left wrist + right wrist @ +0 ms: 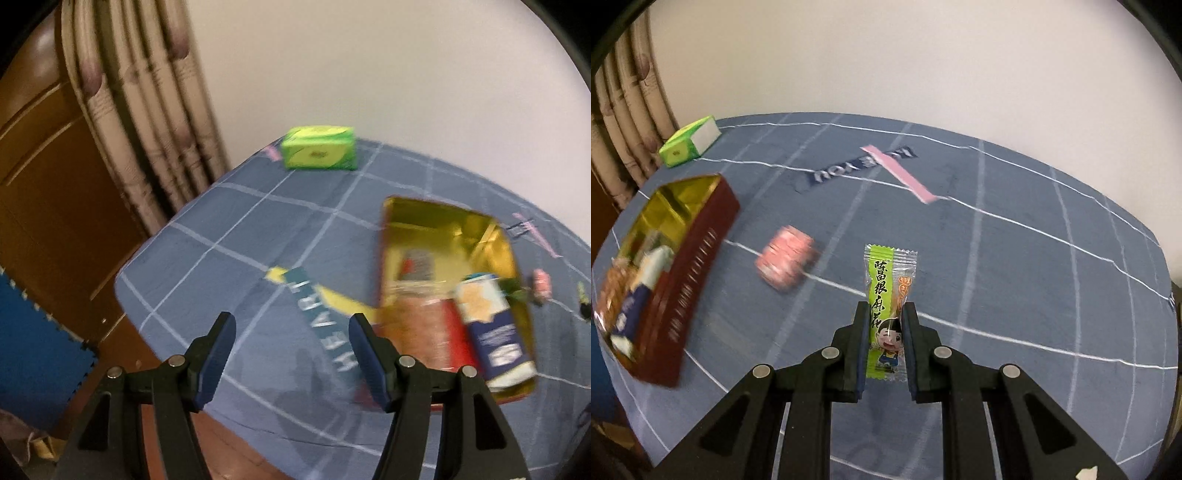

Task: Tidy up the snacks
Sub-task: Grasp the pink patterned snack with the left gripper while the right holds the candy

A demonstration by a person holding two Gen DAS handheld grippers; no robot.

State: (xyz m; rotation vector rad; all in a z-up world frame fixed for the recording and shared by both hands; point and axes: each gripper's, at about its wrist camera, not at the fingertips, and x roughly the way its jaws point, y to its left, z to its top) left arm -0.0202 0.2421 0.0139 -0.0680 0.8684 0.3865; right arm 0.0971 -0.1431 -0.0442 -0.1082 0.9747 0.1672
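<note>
Fingers clamped tight on a green snack packet [886, 314], that's the right gripper [885, 325], pinching the wrapper across its lower half so the top stands up clear ahead of the jaws. Good hold for a carry: the packet looks lifted off the blue checked tablecloth [1034, 277], though how far off I can't say. Just ahead and to the left of that gripper lies a pink wrapped snack [786, 258], blurred, apart from everything. Further left sits the red tin [690, 280], gold lining showing, already holding several packets, the likely home for this one. Beyond it, far left, a green box [689, 142] near the curtain.

Over to the left gripper [291, 354]: jaws spread wide, nothing between them, hovering above the cloth. Right of it is the same tin [513, 258], with a blue-and-white packet [491, 328] and a red one [439, 336] lying inside. My read: it's free to steady the tin while the right one delivers.
</note>
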